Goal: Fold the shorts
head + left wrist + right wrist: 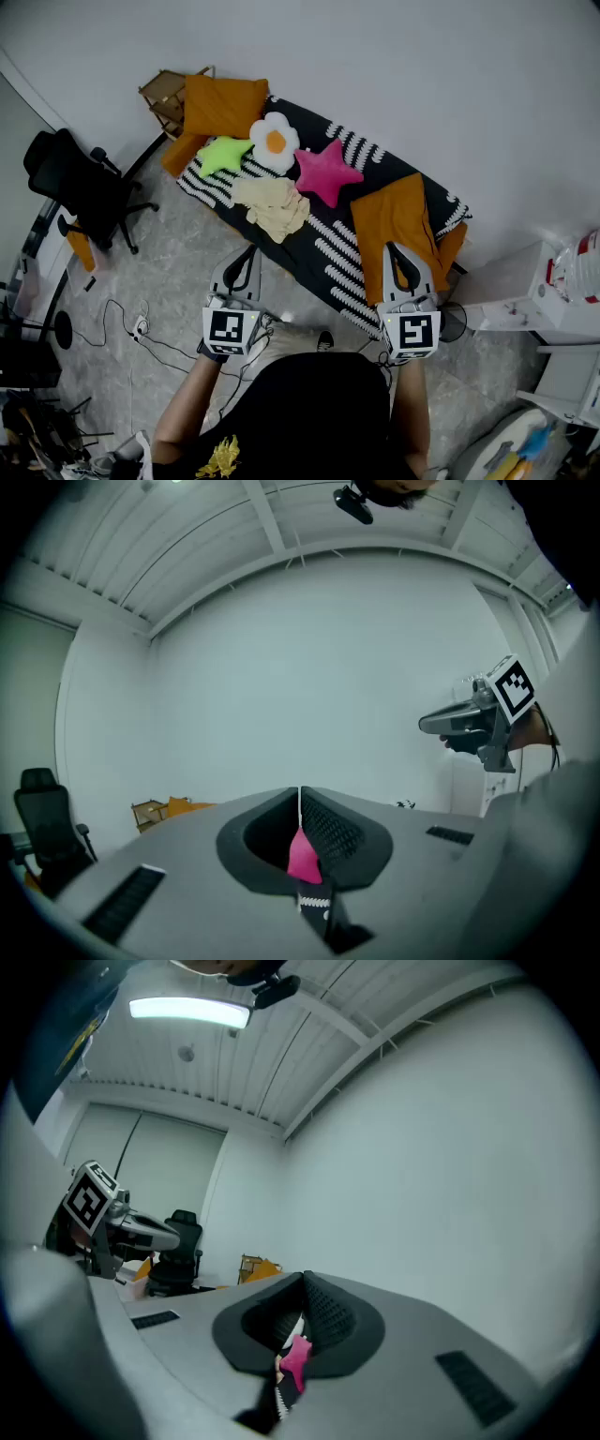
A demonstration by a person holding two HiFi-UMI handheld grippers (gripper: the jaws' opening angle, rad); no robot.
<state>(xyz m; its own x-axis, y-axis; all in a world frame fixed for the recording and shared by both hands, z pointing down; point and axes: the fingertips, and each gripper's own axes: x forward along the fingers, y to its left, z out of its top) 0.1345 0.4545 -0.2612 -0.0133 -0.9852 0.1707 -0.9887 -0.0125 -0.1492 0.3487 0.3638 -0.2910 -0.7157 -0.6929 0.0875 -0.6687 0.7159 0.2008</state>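
Observation:
Pale yellow shorts (272, 205) lie crumpled on a low bed with a black-and-white striped cover (328, 251). My left gripper (247, 251) hovers in front of the bed's near edge, just short of the shorts, jaws shut with nothing held. My right gripper (397, 249) hangs over the orange cushion at the bed's right end, also shut and empty. In the left gripper view, the left gripper (300, 801) shows its jaws meeting, and the right gripper (473, 726) floats at the right. In the right gripper view, the right gripper (302, 1283) has closed jaws, and the left gripper (122, 1227) is at the left.
On the bed lie a pink star pillow (325, 172), a fried-egg pillow (275, 141), a green star pillow (223, 154) and orange cushions (223, 104) (398, 217). A black office chair (84, 187) stands at left, cables (141, 328) on the floor, white furniture (525, 291) at right.

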